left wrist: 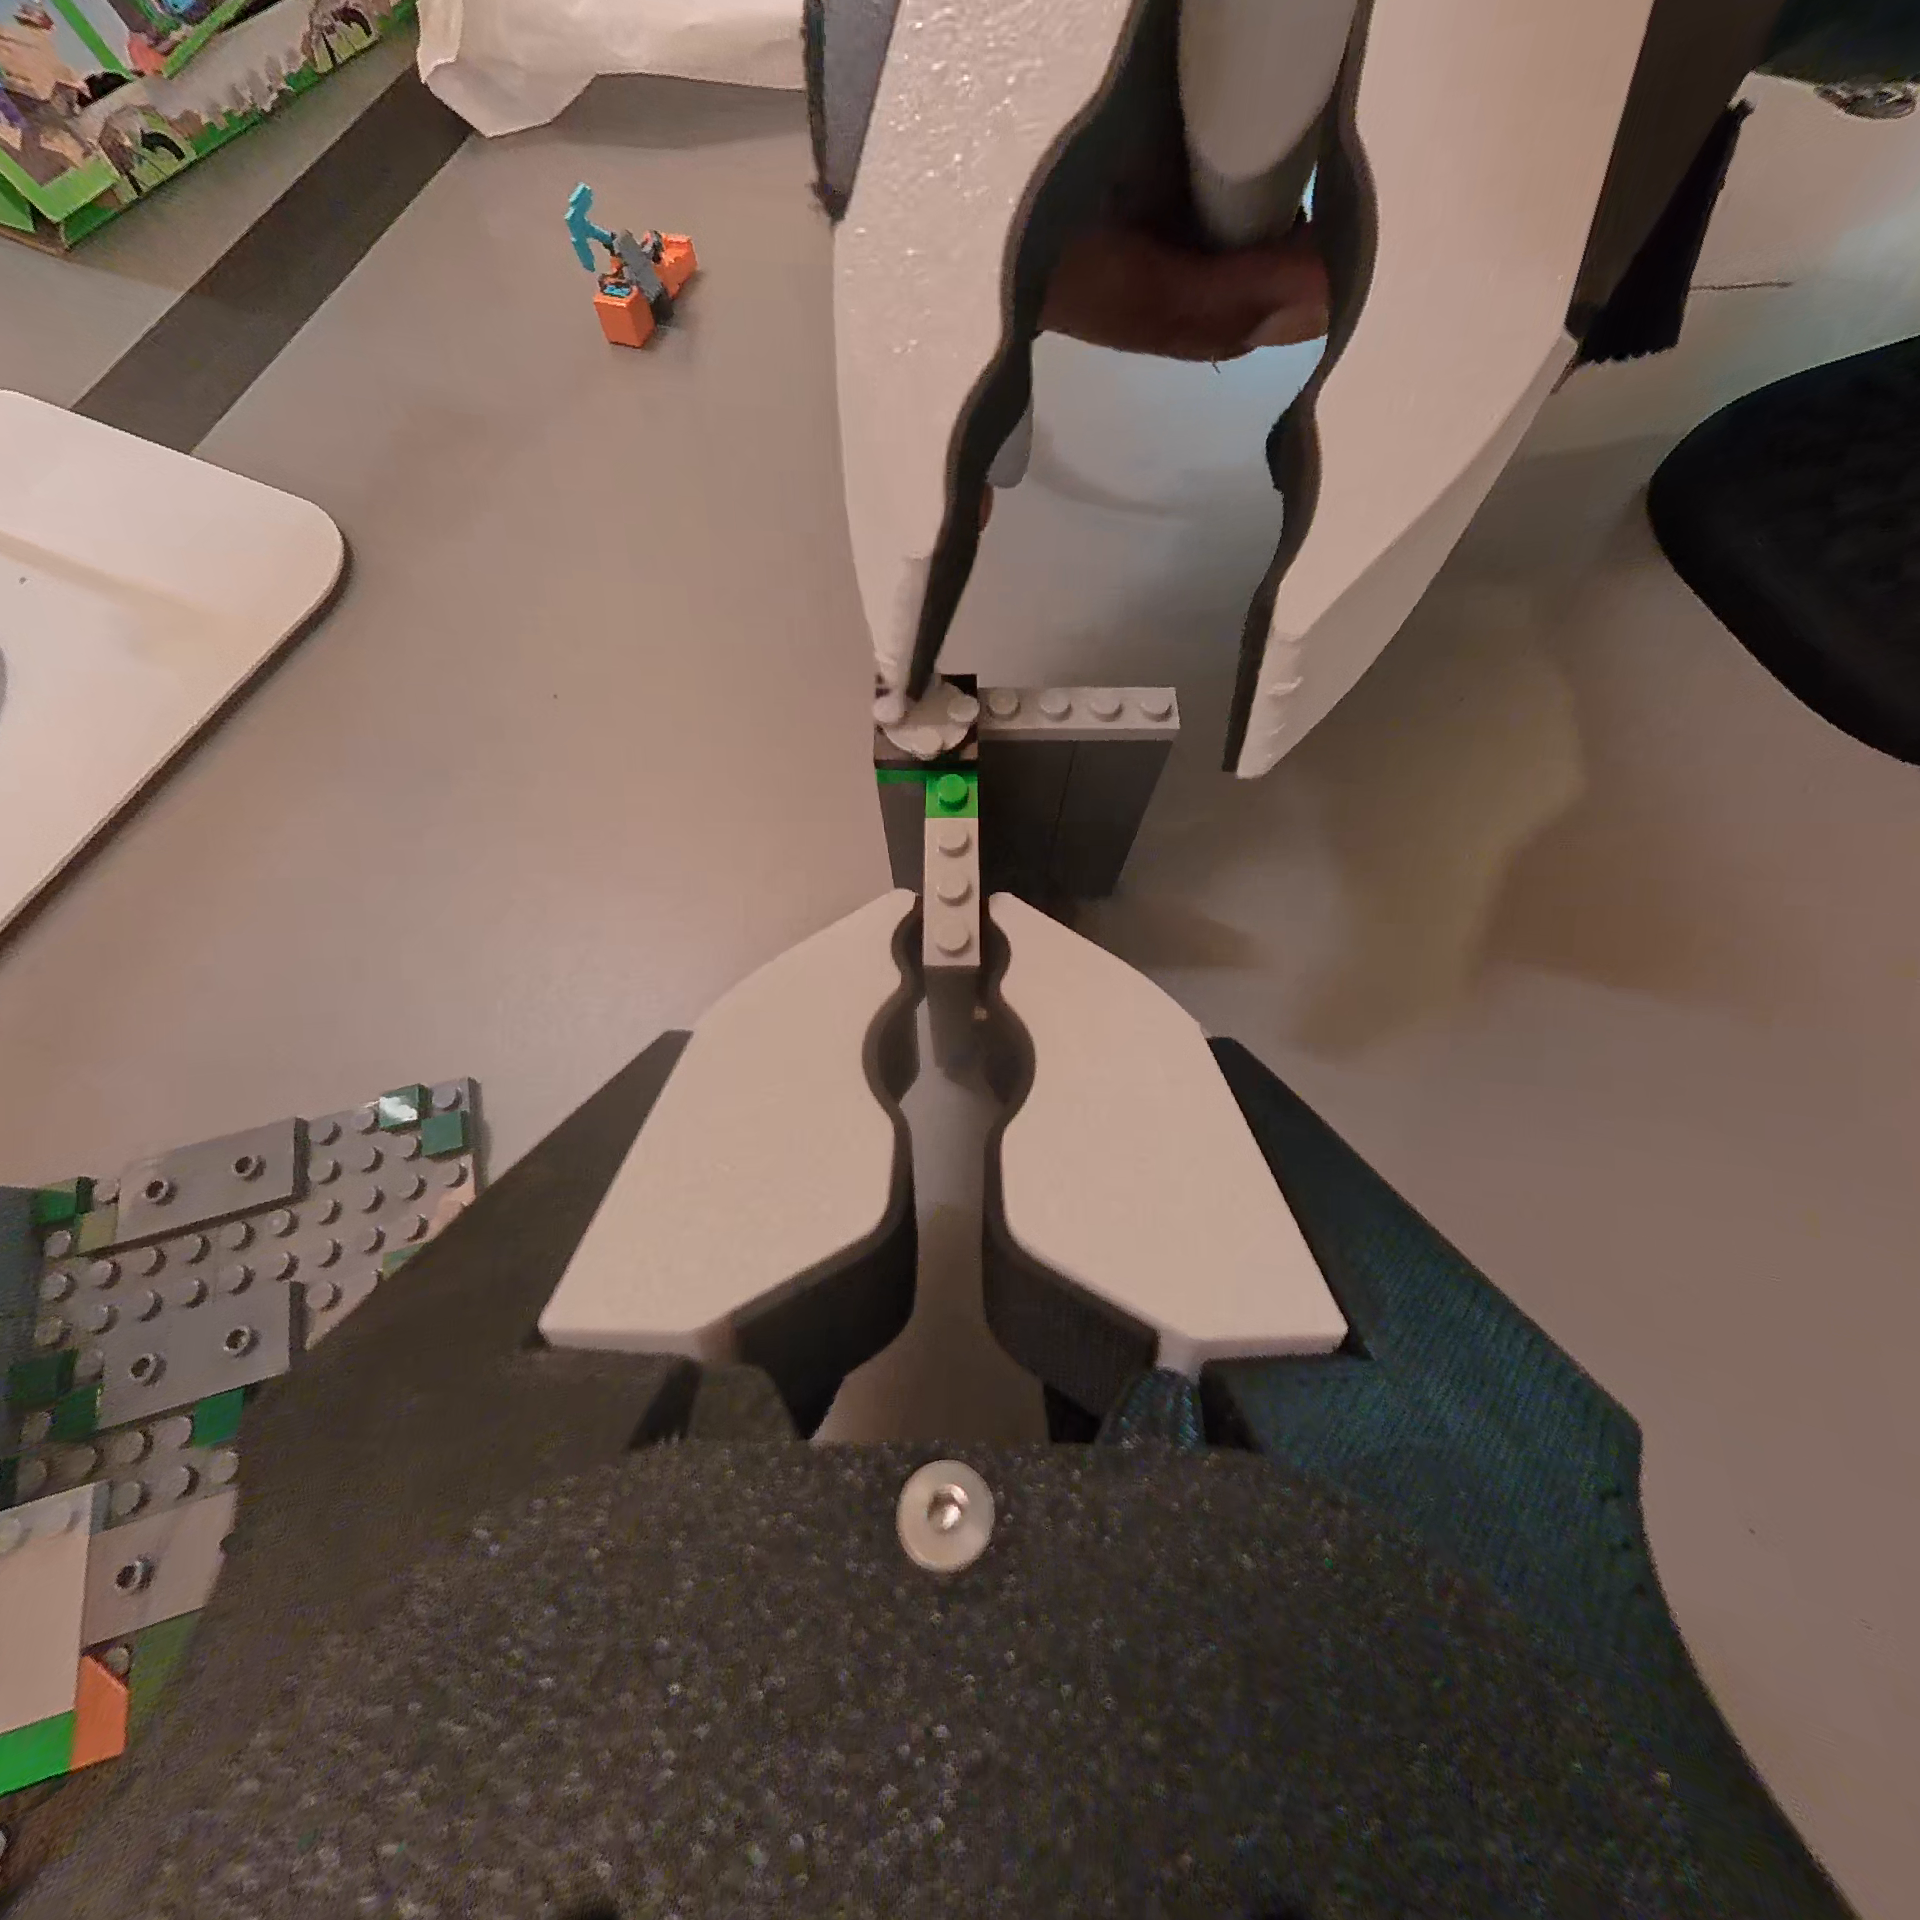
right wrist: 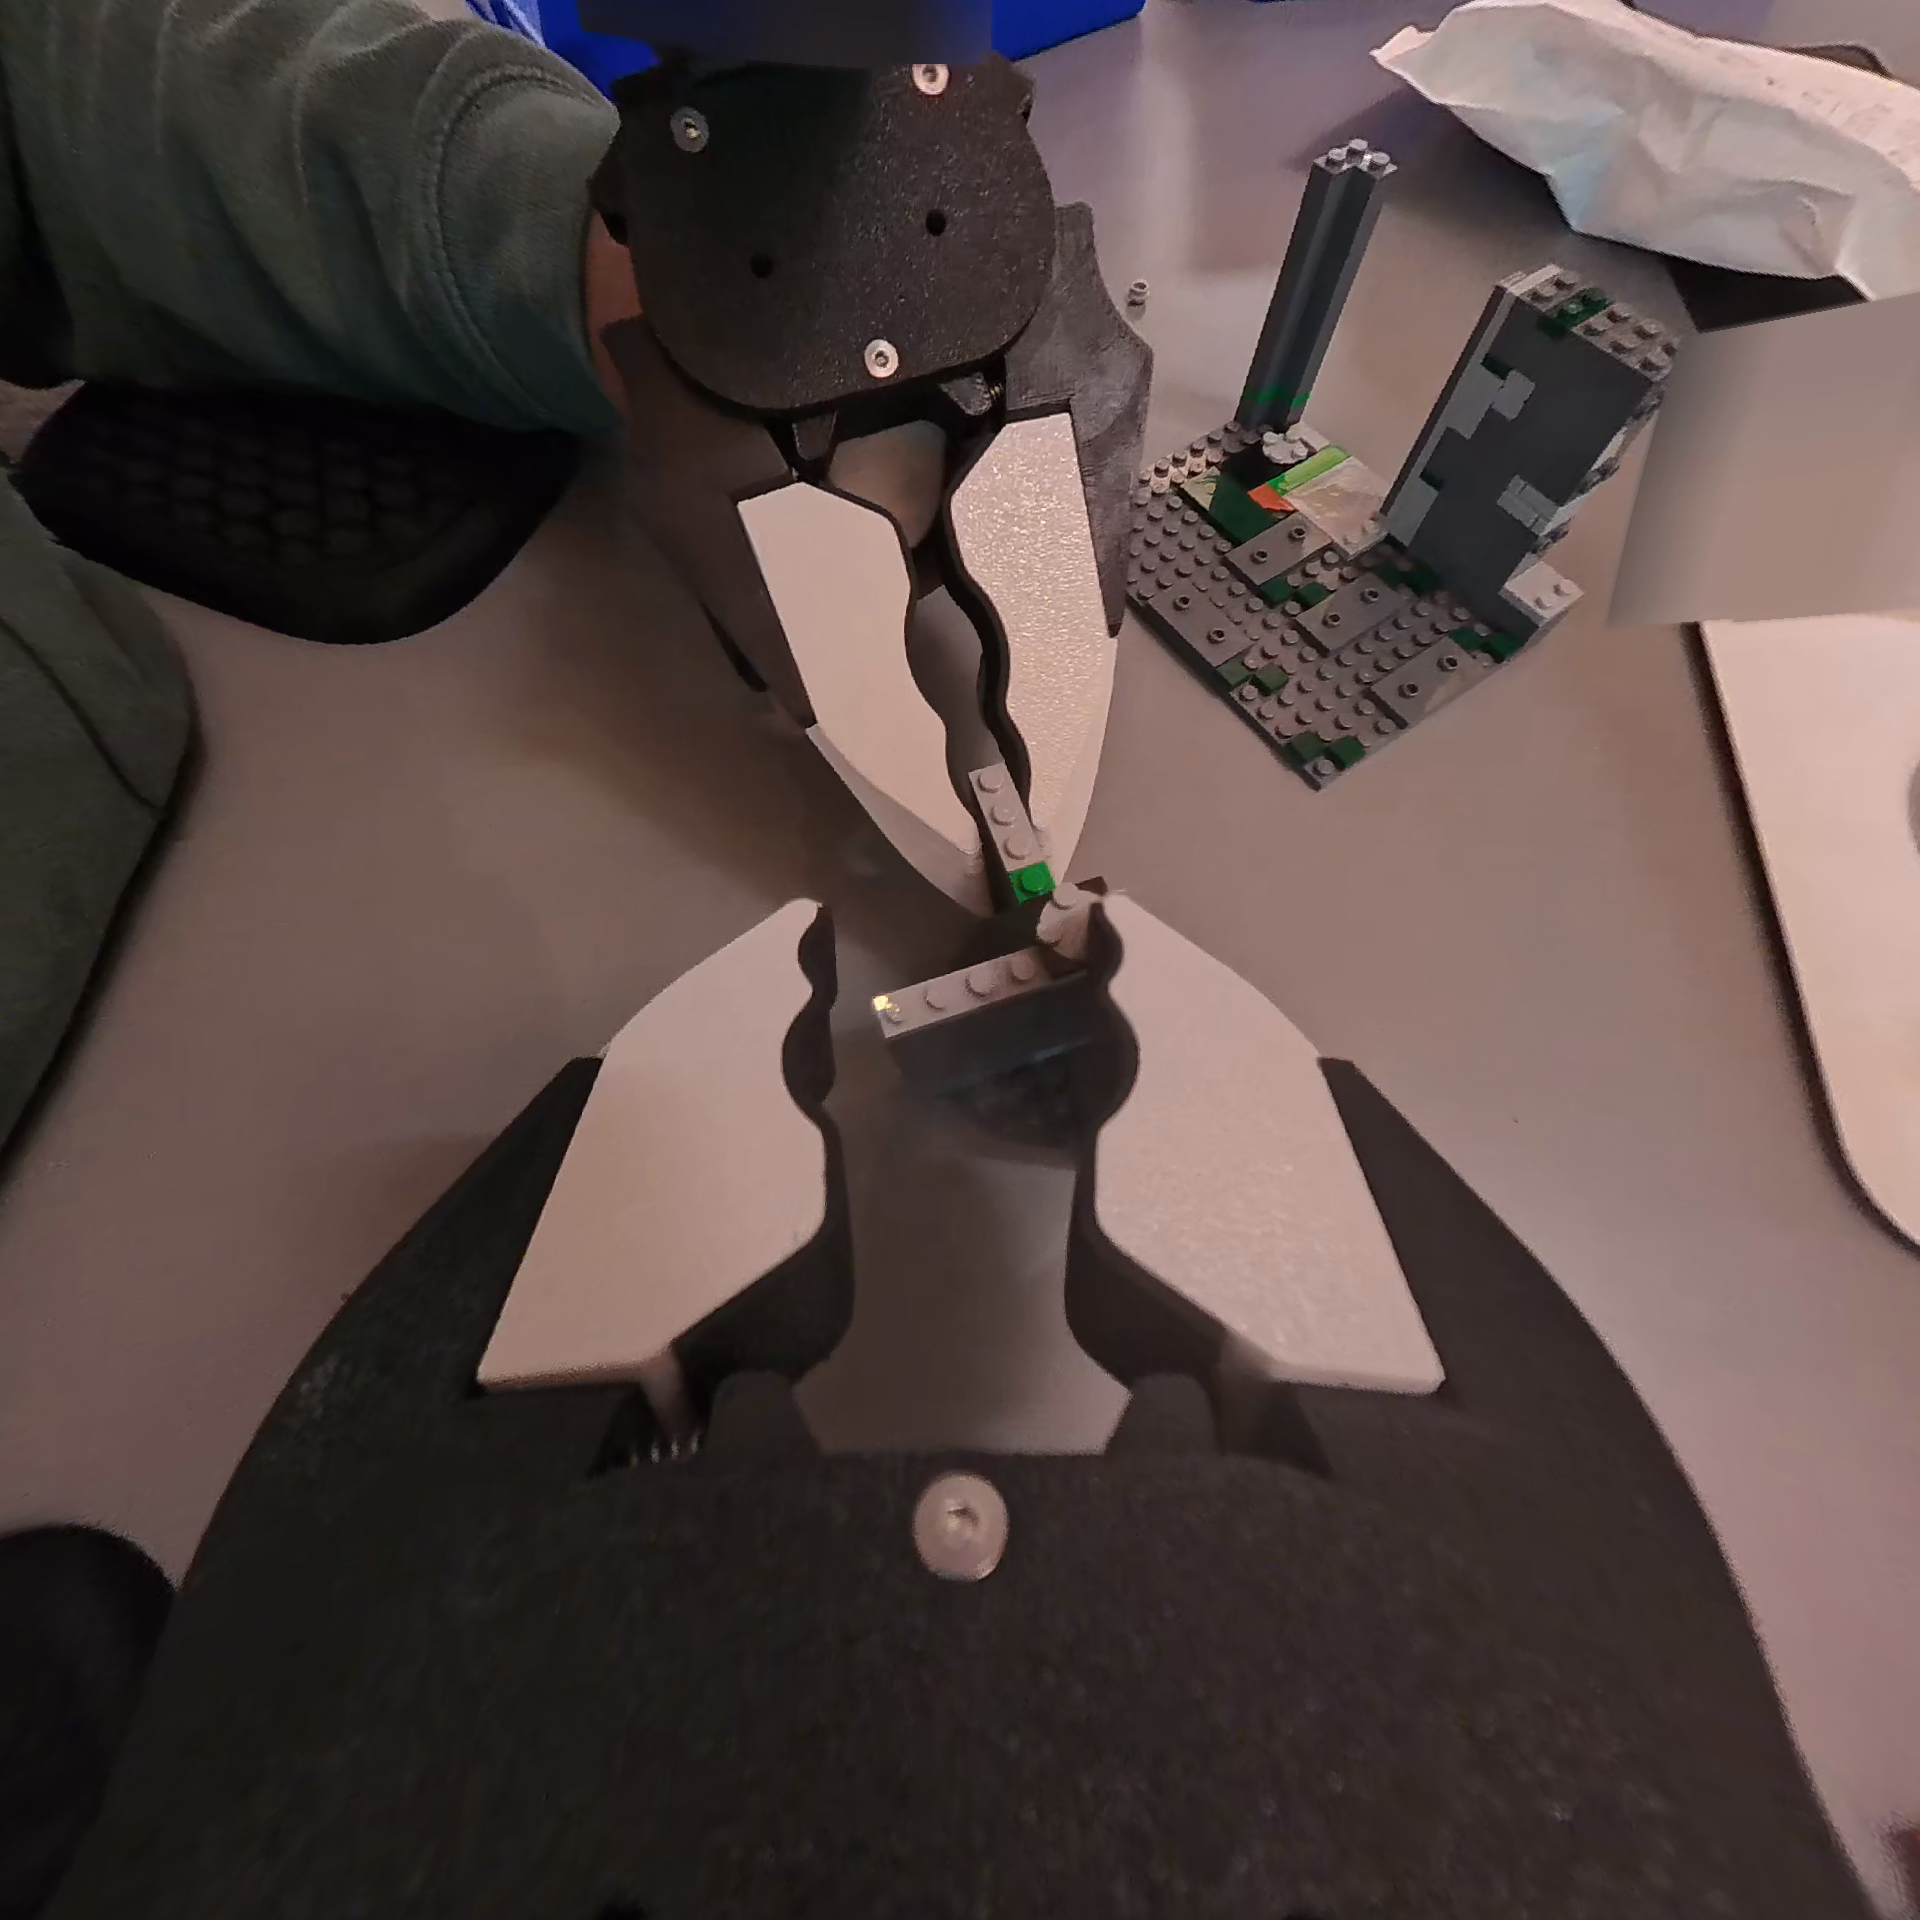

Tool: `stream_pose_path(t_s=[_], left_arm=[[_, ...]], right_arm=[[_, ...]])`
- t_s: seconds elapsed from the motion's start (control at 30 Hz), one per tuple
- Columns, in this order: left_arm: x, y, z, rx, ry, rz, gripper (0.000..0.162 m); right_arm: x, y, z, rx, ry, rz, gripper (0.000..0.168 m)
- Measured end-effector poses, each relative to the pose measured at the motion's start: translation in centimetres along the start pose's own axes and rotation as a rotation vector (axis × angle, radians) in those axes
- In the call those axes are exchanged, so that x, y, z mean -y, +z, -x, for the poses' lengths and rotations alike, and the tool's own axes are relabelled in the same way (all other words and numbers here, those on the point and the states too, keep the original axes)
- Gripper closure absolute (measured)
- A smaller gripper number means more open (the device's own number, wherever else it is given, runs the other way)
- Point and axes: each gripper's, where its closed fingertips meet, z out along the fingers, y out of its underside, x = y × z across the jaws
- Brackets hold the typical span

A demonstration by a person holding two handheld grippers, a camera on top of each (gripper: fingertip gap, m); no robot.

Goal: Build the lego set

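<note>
My left hand-held gripper [left wrist: 951,935] clamped the L-shaped grey brick wall [left wrist: 1049,800] along its near arm, while my right hand-held gripper [right wrist: 961,925], fingers apart, touched the round grey stud plate [left wrist: 928,717] on its far corner.

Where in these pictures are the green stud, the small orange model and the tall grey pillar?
green stud [left wrist: 948,795]: left wrist view, on its round top.
small orange model [left wrist: 627,312]: left wrist view, on its front orange block.
tall grey pillar [right wrist: 1311,301]: right wrist view, mid-height on its side.
</note>
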Motion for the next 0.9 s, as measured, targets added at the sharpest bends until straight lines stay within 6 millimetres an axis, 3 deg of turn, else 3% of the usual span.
stream_pose_path(t_s=[0.13,0.47,0.9], left_arm=[[0.0,0.0,0.0,-0.001,0.001,-0.001,0.155],[0.0,0.0,-0.1,-0.003,0.001,-0.002,0.155],[0.0,0.0,-0.1,-0.004,-0.001,-0.002,0.155]], right_arm=[[-0.2,-0.3,0.9,0.042,0.004,0.010,0.132],[0.1,-0.1,-0.4,-0.014,0.004,-0.020,0.121],[-0.2,-0.1,-0.5,-0.017,-0.026,0.009,0.121]])
